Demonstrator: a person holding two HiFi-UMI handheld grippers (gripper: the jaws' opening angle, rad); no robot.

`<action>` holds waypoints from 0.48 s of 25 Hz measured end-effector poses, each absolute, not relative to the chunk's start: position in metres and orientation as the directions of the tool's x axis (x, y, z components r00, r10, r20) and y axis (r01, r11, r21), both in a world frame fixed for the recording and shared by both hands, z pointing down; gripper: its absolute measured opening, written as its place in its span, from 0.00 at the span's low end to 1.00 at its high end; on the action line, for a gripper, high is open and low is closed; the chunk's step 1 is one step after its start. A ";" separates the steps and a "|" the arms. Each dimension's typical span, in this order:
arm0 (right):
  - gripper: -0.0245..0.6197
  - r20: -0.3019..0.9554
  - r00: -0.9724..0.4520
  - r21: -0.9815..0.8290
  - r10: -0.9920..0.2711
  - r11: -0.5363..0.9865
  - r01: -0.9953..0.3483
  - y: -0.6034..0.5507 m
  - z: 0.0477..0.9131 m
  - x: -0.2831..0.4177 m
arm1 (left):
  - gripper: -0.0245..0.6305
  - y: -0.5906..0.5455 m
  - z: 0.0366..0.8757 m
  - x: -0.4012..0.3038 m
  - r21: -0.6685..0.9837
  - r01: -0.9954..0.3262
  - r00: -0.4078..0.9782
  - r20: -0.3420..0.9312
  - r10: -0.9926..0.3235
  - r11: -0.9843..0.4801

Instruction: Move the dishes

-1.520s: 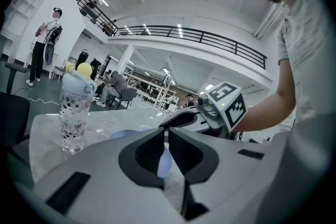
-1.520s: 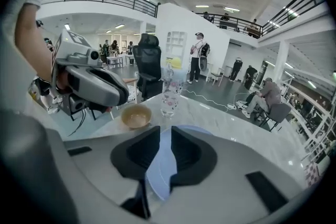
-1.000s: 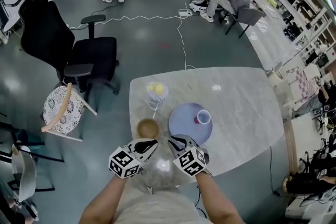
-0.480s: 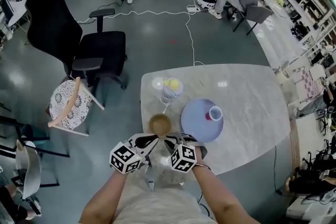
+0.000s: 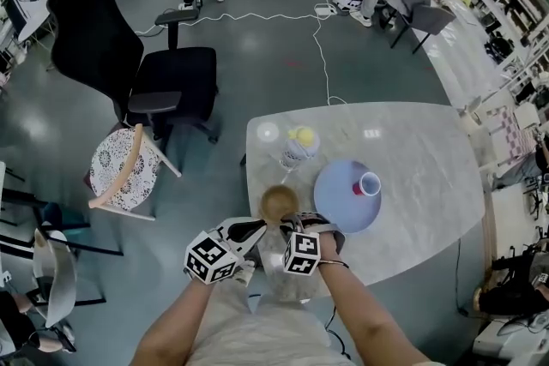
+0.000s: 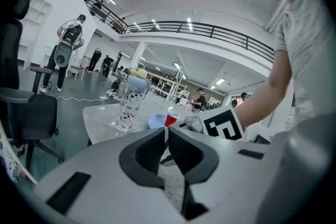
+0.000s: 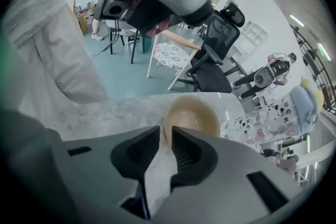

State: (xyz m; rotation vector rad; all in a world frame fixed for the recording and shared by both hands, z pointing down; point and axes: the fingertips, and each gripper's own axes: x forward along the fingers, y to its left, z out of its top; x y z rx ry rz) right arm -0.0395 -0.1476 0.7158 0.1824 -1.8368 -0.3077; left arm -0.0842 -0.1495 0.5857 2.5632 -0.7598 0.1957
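Centrally, low in frame, left gripper point(image 5: 255, 228) was closed and empty, right gripper point(image 5: 292, 224) narrowed nearly shut, just beside brown bowl point(image 5: 279, 202).

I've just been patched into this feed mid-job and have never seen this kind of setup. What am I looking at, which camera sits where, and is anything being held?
There is no robot arm here: a person holds a two-jaw tool in each hand. The top-down picture comes from a camera on the person's head. The other two come from cameras riding on each gripper, looking along its jaws.

On the marble table stand a brown bowl, a printed glass with yellow items at its top, and a blue plate carrying a red-and-white cup.

The left gripper has its jaws together with nothing between them. The right gripper has its jaws nearly together, with the bowl's near rim right at the slim gap. I cannot tell whether the rim is actually pinched.
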 end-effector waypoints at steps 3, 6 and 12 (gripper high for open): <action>0.17 0.924 -0.262 0.306 -0.277 0.949 0.076 -0.148 0.724 -0.043 | 0.07 -0.151 0.588 -0.089 0.386 -0.543 0.839 0.258 -0.478 -0.746; 0.17 0.930 -0.246 0.305 -0.274 0.947 0.098 -0.148 0.733 -0.046 | 0.07 -0.152 0.588 -0.093 0.386 -0.540 0.841 0.257 -0.475 -0.748; 0.13 0.929 -0.218 0.326 -0.298 0.940 0.100 -0.152 0.740 -0.047 | 0.07 -0.153 0.589 -0.097 0.388 -0.534 0.845 0.257 -0.468 -0.751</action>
